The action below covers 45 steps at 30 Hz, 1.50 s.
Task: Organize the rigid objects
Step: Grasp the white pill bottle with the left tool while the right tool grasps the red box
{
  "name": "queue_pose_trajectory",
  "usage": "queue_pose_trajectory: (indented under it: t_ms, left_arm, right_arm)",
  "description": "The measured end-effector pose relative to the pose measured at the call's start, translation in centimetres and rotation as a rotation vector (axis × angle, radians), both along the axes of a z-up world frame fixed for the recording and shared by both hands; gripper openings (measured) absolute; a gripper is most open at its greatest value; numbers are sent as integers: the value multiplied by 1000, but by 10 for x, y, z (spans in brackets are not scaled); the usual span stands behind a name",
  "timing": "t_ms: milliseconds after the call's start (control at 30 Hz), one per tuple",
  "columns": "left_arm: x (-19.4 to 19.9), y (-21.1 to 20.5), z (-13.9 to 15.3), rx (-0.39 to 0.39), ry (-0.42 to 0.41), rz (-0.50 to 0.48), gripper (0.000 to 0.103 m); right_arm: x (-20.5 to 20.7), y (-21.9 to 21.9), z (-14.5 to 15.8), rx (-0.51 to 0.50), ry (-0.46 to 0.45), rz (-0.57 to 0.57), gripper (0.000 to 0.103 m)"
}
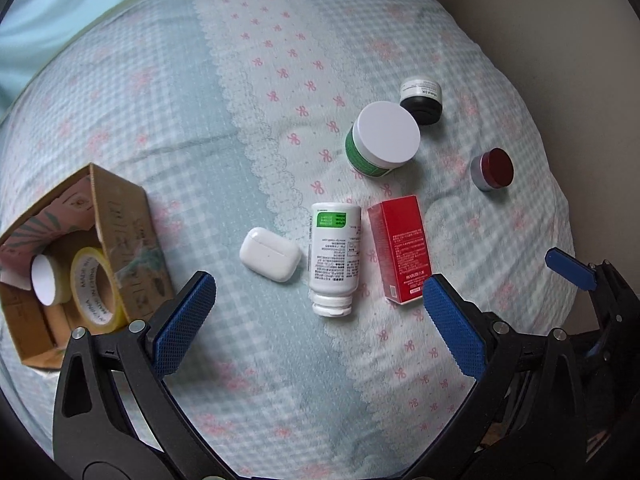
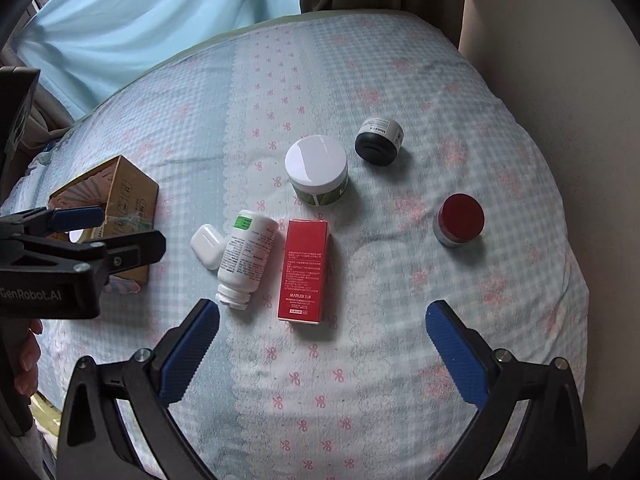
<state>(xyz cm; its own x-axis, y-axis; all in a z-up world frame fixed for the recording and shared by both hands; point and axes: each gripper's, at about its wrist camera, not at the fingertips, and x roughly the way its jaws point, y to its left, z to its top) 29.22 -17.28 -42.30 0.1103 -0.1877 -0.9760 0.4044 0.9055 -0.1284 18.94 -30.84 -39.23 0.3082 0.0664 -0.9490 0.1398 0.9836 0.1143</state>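
Observation:
On the bed lie a white earbud case (image 1: 271,254) (image 2: 208,245), a white pill bottle (image 1: 333,256) (image 2: 245,257) on its side, and a red box (image 1: 401,249) (image 2: 305,270). Further back are a white-lidded green jar (image 1: 382,139) (image 2: 317,169), a black-lidded jar (image 1: 422,101) (image 2: 379,141) and a red-lidded jar (image 1: 493,169) (image 2: 460,220). A cardboard box (image 1: 120,236) (image 2: 132,192) at left holds a yellow tape roll (image 1: 94,286) and a white-topped item (image 1: 45,281). My left gripper (image 1: 320,324) is open above the bottle's near end. My right gripper (image 2: 322,344) is open, just short of the red box.
The bed sheet (image 1: 200,120) is light blue check with pink bows. A light blue curtain (image 2: 160,12) hangs behind the bed, and a beige headboard or wall (image 2: 560,60) is at right. The right gripper's fingers (image 1: 570,268) show at the left view's right edge.

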Motion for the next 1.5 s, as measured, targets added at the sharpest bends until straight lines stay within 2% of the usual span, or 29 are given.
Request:
queue_pose_trajectory:
  t_ms: [267,400,533,567,667,767,833,967,1167,1500]
  left_arm:
    - [31,-26,-71,40,105,-34,99]
    - [36,-37,-96,57,134,-57,93]
    - [38,-42,-114,61,166,-62,83]
    - [39,-43,-117,62,170,-65,83]
    - [38,-49,-122,69,168,-81,79]
    - [40,-55,-129,63,194,-83,71]
    - [39,-63,-134,61,214,-84,60]
    - [36,-68,-141,68,220,-93,47]
    - [36,-63,-146,38,225,-81,47]
    - [35,-47,-138,10,216,-46,47]
  right_arm:
    - [19,2,-56,21,48,-66,103]
    - [26,9,-81,-15,76,-76,98]
    - [32,9,-101,-12,100,-130,97]
    - [34,9,-105,-8,104,-138,96]
    - [40,12,-115,3,113,-135,84]
    - [45,16,-122,1,116,-125,77]
    - [48,18,-125,0,123,-120,71]
    - [50,17,-133,22,138,-125,55]
    - [52,22,-133,13,133,-96,40]
    - [53,24,-131,35,134,-108,39]
